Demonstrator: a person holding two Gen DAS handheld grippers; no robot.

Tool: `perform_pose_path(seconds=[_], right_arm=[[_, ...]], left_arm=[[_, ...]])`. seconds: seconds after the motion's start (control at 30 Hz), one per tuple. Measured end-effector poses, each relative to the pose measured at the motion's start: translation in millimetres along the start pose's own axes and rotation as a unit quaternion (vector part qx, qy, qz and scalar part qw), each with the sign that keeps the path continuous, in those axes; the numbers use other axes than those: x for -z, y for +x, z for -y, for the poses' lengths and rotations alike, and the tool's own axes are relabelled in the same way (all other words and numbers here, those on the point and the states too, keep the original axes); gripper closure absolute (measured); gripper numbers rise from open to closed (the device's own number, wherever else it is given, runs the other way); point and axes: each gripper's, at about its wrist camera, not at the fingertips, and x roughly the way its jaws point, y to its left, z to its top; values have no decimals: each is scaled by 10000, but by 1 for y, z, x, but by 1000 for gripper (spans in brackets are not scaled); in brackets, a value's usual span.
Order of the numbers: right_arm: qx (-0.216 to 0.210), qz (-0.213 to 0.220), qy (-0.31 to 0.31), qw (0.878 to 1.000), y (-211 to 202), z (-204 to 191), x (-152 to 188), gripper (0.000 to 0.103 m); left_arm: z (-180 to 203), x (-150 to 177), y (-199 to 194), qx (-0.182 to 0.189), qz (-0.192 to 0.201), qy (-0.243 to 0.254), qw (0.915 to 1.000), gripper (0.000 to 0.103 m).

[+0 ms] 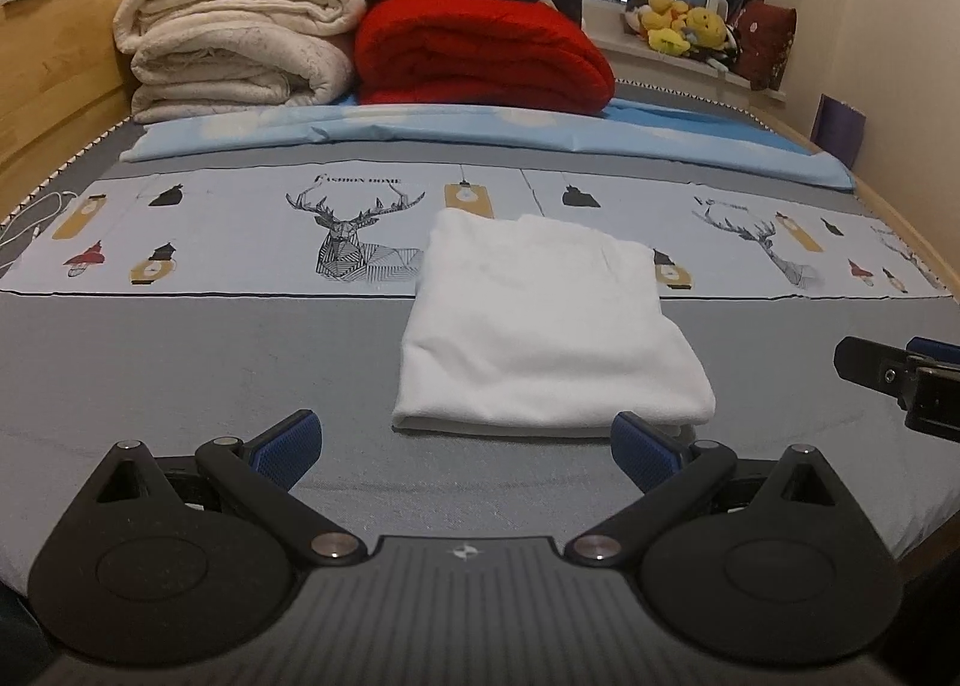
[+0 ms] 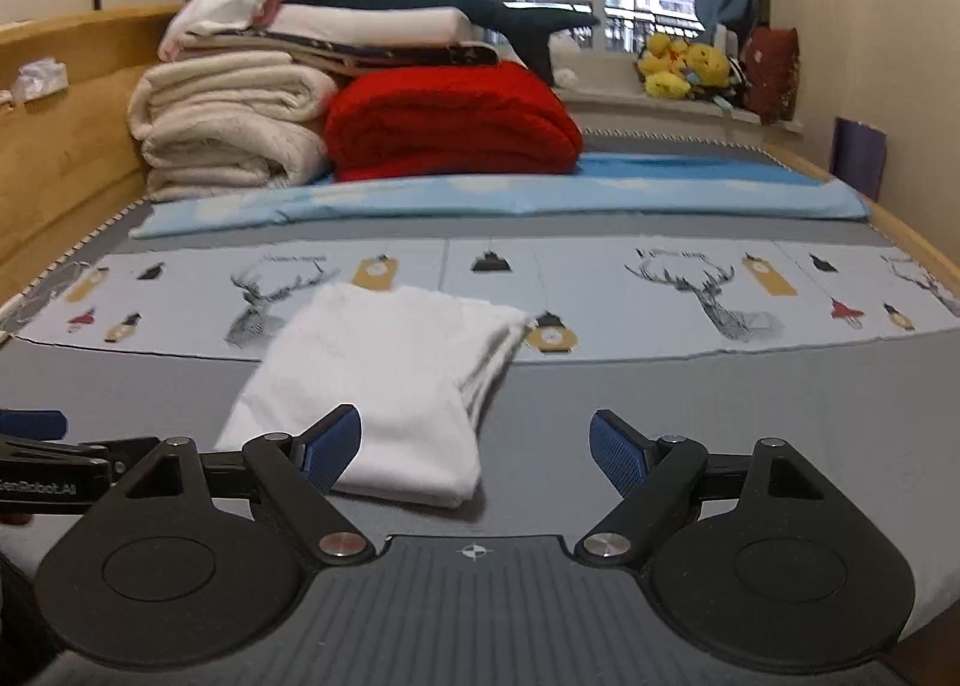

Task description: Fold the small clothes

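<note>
A small white garment lies folded into a neat rectangle on the grey bed sheet. In the left wrist view my left gripper is open just short of the garment's near edge, nothing between its blue pads. The right gripper's black finger shows at that view's right edge. In the right wrist view the same white garment sits ahead and to the left. My right gripper stands wide open, its left pad overlapping the garment's near corner in the picture, nothing gripped.
Stacked cream blankets and a red blanket sit at the far end on a light blue sheet. A wooden bed frame runs along the left. Plush toys line the windowsill. A purple bag stands against the right wall.
</note>
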Motion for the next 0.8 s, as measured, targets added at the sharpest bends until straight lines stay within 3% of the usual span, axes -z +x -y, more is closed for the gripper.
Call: perform_pose_path(seconds=[0.27, 0.8], right_arm=[[51, -169, 237, 9996, 9, 3, 2, 19], [-118, -252, -151, 9995, 13, -11, 1, 18]], left_arm=[[1, 0, 7, -26, -86, -52, 9999, 0], [7, 2, 12, 3, -123, 33, 9999, 0]])
